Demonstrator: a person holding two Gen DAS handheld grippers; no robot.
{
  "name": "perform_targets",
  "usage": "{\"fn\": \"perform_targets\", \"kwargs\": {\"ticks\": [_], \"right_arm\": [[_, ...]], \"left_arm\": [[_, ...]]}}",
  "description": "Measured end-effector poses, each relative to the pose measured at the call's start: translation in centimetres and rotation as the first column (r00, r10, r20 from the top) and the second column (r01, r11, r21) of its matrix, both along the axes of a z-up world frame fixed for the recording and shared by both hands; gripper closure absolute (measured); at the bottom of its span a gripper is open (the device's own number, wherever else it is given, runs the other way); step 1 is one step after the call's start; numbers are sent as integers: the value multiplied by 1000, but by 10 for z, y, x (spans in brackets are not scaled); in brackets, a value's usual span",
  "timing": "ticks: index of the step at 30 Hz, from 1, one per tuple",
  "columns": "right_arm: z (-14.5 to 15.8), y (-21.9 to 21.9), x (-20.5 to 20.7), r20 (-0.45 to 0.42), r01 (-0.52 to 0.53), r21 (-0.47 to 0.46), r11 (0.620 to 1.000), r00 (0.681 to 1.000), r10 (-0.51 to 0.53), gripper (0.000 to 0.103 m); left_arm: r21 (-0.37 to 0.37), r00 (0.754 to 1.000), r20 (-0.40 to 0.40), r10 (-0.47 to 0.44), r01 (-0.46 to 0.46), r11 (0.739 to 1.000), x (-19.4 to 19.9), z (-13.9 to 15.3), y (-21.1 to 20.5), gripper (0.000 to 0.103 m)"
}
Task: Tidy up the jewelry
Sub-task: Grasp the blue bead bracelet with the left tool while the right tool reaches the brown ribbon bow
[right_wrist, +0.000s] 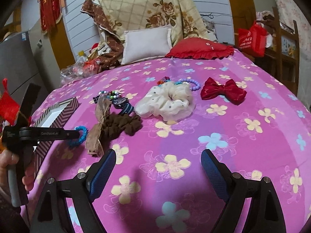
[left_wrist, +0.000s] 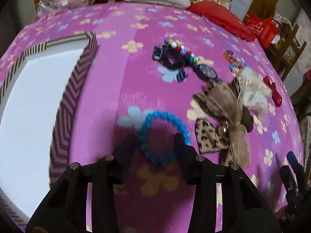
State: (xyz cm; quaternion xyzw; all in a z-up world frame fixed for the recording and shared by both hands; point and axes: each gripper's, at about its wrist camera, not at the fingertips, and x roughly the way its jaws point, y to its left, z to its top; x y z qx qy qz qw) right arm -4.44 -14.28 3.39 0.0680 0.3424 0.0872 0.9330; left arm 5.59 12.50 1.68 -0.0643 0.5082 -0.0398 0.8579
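Blue beaded bracelet (left_wrist: 163,137), round glossy beads, flat on bedsheet (left_wrist: 136,77), left hand-held gripper (left_wrist: 155,141) fingers straddling it, apart.

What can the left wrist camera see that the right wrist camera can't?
Only the left wrist view shows the leopard-print heart and the left tool straddling the blue bead bracelet. Only the right wrist view shows the purple bead bracelet and the right tool, open over bare sheet. Both show the striped box, white scrunchie and red bow.
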Motion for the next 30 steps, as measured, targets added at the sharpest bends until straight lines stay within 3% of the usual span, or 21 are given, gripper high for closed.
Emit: {"fn": "perform_targets", "kwargs": {"ticks": [3,6,8,11,15,18,23,28,30], "right_arm": [[0,-1,0,-5,-2,5,1000,1000,2,15],[0,-1,0,-16,-2,10,1000,1000,2,15],[1,0,-1,-13,-3,7,1000,1000,3,15],[2,3,-2,-1,-12,-9,1000,1000,12,15],[4,7,-2,-26,5,-33,999,1000,-6,16],[18,12,-5,-52,-21,5,1000,998,21,19],[40,34,0,-71,-65,-16,998,995,63,19],[50,63,31,-145,-104,4,995,984,103,37],[49,74,47,-177,-101,13,995,979,101,39]], "left_arm": [[2,1000,6,-6,5,1000,2,-1,-1,63],[61,999,29,-12,11,998,3,-2,-11,64],[112,999,41,-5,1,994,2,-3,-17,96],[45,1000,24,-7,6,999,2,-2,-16,96],[-20,998,59,3,-2,1000,-12,17,-7,96],[-86,992,123,16,-5,996,-36,46,13,96],[-145,974,218,56,-24,989,-71,77,53,96],[-207,963,246,113,-62,976,-76,87,103,96],[-209,959,255,127,-73,975,-71,87,119,96]]}}
